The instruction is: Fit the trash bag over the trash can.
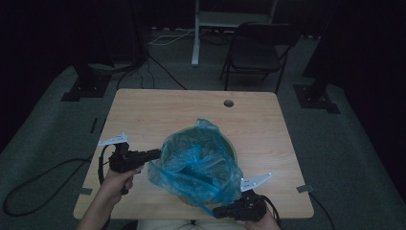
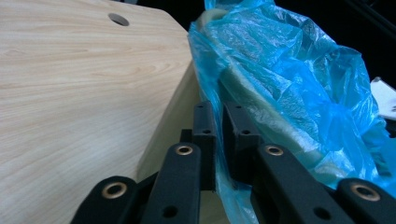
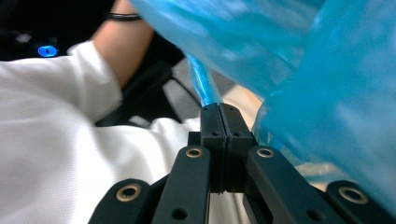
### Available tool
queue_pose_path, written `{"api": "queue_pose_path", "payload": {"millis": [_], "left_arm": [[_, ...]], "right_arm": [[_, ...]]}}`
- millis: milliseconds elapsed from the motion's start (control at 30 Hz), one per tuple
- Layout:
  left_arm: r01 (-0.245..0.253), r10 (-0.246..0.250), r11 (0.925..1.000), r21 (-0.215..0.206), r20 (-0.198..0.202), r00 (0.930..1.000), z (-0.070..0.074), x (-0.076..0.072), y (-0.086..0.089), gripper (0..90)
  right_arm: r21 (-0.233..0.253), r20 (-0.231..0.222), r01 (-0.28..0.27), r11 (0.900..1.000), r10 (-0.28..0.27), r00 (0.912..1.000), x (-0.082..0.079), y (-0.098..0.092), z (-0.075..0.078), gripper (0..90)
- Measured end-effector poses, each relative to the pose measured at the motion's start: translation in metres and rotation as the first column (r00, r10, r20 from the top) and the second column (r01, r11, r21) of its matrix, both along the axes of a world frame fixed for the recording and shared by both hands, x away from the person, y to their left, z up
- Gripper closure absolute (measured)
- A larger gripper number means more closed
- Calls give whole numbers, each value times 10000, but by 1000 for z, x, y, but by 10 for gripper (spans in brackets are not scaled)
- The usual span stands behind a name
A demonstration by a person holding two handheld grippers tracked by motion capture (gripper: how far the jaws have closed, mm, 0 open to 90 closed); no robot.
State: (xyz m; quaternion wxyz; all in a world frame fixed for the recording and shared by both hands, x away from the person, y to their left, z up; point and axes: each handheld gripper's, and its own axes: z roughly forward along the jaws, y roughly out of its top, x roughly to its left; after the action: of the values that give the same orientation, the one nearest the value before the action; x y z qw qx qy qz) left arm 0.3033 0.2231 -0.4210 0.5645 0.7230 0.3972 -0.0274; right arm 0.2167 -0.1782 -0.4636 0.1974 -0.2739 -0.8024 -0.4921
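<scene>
A crumpled blue plastic bag (image 1: 201,163) lines a pale round bin (image 1: 233,149) on the wooden table (image 1: 143,115). My left gripper (image 1: 158,153) meets the bag's left edge. In the left gripper view, the left gripper (image 2: 218,109) has its jaws nearly together, with the film of the bag (image 2: 289,84) running down between them over the bin's rim (image 2: 252,98). At the table's near edge my right gripper (image 1: 215,211) pinches the bag's lower edge. In the right gripper view, a twisted strip of the bag (image 3: 205,88) comes out of the shut right gripper (image 3: 219,107).
A round cable hole (image 1: 229,103) sits in the table's far side. Behind the table stand a black folding chair (image 1: 256,52) and a white post (image 1: 196,33). Cables (image 1: 28,184) lie on the floor at the left. The person's white shirt (image 3: 56,140) is close behind the right gripper.
</scene>
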Motion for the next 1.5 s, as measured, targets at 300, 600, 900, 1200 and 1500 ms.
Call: {"api": "queue_pose_path", "payload": {"millis": [300, 600, 900, 1200, 1500], "left_arm": [[-460, 456, 9923, 1150, 67, 9989, -11, 4, -10, 900], [-224, 237, 9887, 1485, -70, 9997, -24, 6, -23, 900], [-264, 282, 9966, 775, -229, 9993, -25, 6, -15, 899], [-131, 145, 9962, 857, -159, 9998, -24, 7, -19, 900], [-155, 168, 9944, 1043, -118, 9998, -22, 9, -21, 900]], "right_arm": [[-1106, 316, 1517, 9822, -1490, 9883, 12, -10, -24, 899], [-408, -120, 2356, 9710, -2363, 9716, 14, -37, -27, 747], [974, 550, 4679, 8784, -4742, 8787, 14, -105, 22, 582], [1592, 1281, 4141, 8962, -4346, 8914, 54, -74, 69, 445], [1064, 1594, 3902, 9146, -4030, 9012, 68, -65, 69, 898]]}}
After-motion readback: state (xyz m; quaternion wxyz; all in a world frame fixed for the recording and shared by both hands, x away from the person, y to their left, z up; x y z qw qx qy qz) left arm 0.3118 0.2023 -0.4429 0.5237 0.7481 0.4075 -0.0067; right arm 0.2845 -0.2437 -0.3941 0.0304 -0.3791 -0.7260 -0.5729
